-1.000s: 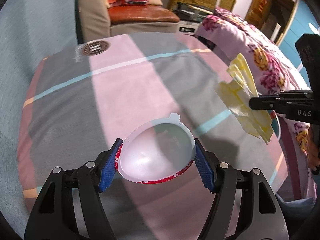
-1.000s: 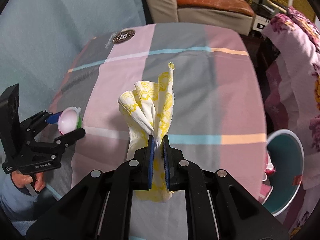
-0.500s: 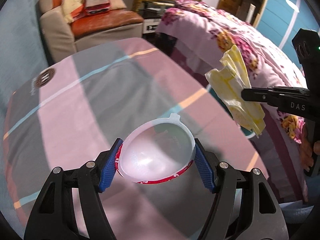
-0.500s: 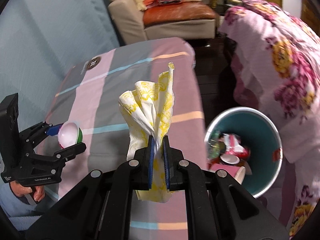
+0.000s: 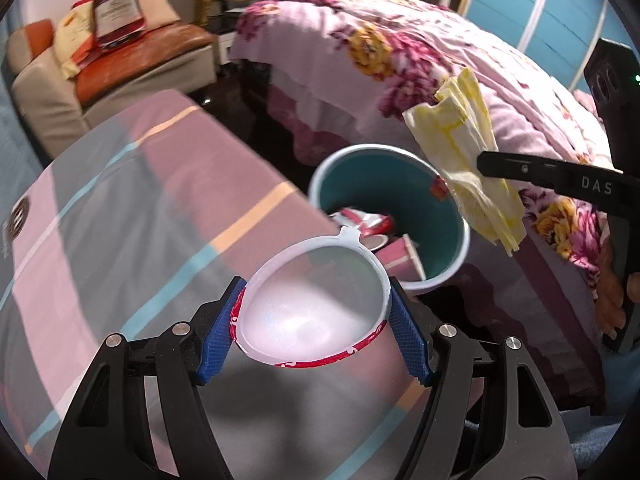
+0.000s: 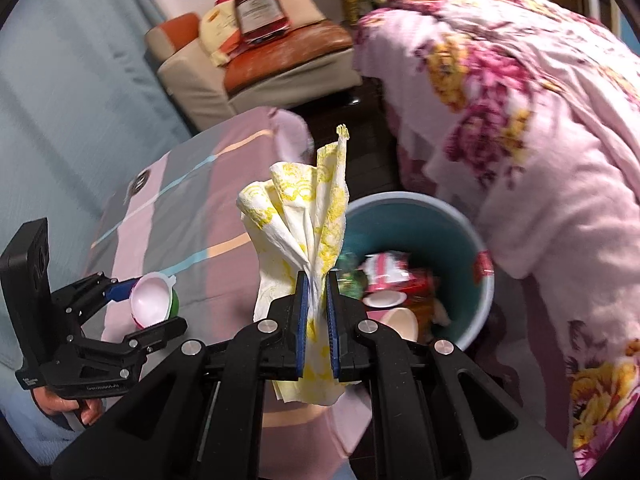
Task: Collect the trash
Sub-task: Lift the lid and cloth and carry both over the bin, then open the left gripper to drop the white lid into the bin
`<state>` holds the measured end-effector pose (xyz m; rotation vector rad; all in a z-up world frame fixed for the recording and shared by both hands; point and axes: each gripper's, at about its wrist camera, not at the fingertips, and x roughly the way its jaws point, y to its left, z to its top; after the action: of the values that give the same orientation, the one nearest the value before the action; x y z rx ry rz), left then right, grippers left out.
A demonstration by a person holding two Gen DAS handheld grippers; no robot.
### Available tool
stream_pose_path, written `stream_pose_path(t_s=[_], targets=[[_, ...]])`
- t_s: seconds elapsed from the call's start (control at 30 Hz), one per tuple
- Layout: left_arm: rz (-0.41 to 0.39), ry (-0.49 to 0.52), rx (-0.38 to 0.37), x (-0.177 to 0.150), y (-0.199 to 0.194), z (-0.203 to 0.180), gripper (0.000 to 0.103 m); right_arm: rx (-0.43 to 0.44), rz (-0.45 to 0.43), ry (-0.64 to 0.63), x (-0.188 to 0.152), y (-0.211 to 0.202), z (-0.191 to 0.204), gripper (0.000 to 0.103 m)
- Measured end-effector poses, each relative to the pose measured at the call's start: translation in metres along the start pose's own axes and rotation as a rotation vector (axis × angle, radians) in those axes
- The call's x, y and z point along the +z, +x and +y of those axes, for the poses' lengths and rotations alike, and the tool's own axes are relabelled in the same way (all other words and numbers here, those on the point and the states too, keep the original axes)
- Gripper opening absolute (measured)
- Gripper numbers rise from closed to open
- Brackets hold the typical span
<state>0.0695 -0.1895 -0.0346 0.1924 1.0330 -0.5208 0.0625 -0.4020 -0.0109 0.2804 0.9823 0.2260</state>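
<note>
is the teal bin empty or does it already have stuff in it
Not empty: the teal bin already holds red-and-white wrappers and a cup at its bottom.

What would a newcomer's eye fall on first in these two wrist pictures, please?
Probably the yellow-patterned paper napkin, pinched upright in the right gripper near the teal trash bin, which already holds wrappers and cups. Next, the empty white plastic cup clamped between the left gripper pads above the striped tablecloth, with the flowered bedspread behind.

A striped cloth [image 5: 168,200] covers the table [image 6: 192,216].
</note>
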Motion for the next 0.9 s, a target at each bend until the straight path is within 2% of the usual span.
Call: stream_pose_path(t_s=[0.13,0.33,0.7,0.9], targets=[[0.018,0.029,-0.018,0.014,0.018,-0.019,0.07,-0.026,-0.004,0.05,0.002,-0.005,-0.032,0.009],[0.036,0.047,-0.042,0.036,0.041,-0.034,0.07,-0.042,0.01,0.095,0.009,0.0,-0.06,0.009],[0.059,0.073,-0.084,0.06,0.077,-0.045,0.071,-0.072,0.034,0.115,0.02,0.015,-0.071,0.009],[0.069,0.054,-0.102,0.066,0.09,-0.04,0.073,-0.1,0.052,0.122,0.025,0.02,-0.073,0.009]])
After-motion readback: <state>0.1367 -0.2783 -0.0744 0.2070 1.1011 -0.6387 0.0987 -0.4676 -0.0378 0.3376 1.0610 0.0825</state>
